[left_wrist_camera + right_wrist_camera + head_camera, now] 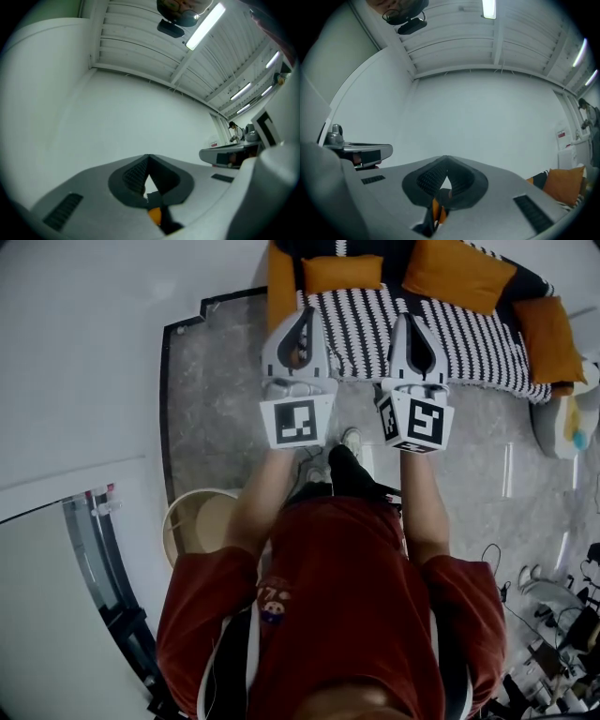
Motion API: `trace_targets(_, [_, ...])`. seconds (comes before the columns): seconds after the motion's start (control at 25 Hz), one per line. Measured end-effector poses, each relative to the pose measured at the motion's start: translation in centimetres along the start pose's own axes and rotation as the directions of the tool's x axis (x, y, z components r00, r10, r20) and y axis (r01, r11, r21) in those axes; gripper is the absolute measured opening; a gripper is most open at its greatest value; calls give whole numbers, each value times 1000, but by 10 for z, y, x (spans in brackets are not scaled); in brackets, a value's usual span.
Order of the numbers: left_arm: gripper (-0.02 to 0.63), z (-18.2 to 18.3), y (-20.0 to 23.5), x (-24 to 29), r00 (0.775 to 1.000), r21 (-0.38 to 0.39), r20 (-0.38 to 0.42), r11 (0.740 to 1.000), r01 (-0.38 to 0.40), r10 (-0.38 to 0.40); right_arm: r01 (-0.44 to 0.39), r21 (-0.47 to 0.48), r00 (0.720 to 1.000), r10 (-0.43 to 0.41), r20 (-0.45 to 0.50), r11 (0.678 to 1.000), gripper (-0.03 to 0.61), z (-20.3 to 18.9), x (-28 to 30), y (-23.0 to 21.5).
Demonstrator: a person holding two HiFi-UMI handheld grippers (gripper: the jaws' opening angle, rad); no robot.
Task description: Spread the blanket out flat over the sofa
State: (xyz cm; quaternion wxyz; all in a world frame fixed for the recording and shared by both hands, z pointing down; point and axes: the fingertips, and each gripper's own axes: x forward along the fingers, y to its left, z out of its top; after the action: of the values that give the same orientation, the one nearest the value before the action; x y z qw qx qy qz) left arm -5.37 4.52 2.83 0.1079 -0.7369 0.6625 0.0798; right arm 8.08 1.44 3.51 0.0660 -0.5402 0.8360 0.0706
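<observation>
A black-and-white striped blanket lies over the seat of the sofa, among orange cushions. I stand in front of it with both grippers held out over its front edge. My left gripper is shut, tips touching, with nothing between them; in the left gripper view it points up at a white wall. My right gripper is shut and empty too, and in the right gripper view it also faces the wall. An orange cushion shows at that view's right edge.
A round beige stool stands on the marble floor at my left. A white wall runs along the left. A white and blue object sits by the sofa's right end. Cables and gear crowd the lower right.
</observation>
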Motion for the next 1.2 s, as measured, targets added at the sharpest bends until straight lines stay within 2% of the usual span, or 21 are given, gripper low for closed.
trace_targets(0.36, [17, -24, -17, 75, 999, 0, -20, 999, -36, 36, -20, 26, 1000, 21, -14, 999, 12, -19, 62, -59])
trace_targets(0.52, [17, -34, -22, 102, 998, 29, -29, 998, -57, 58, -41, 46, 999, 41, -18, 998, 12, -29, 84, -79])
trace_targets(0.68, [17, -61, -22, 117, 995, 8, -60, 997, -81, 81, -74, 74, 996, 77, -35, 994, 12, -50, 103, -88])
trace_targets(1.0, [17, -127, 3, 121, 982, 1, -140, 992, -129, 127, -128, 119, 982, 142, -122, 985, 12, -118, 127, -64])
trace_targets(1.2, [17, -171, 23, 114, 976, 12, -178, 992, -122, 122, -139, 136, 969, 163, -184, 981, 12, -174, 130, -38])
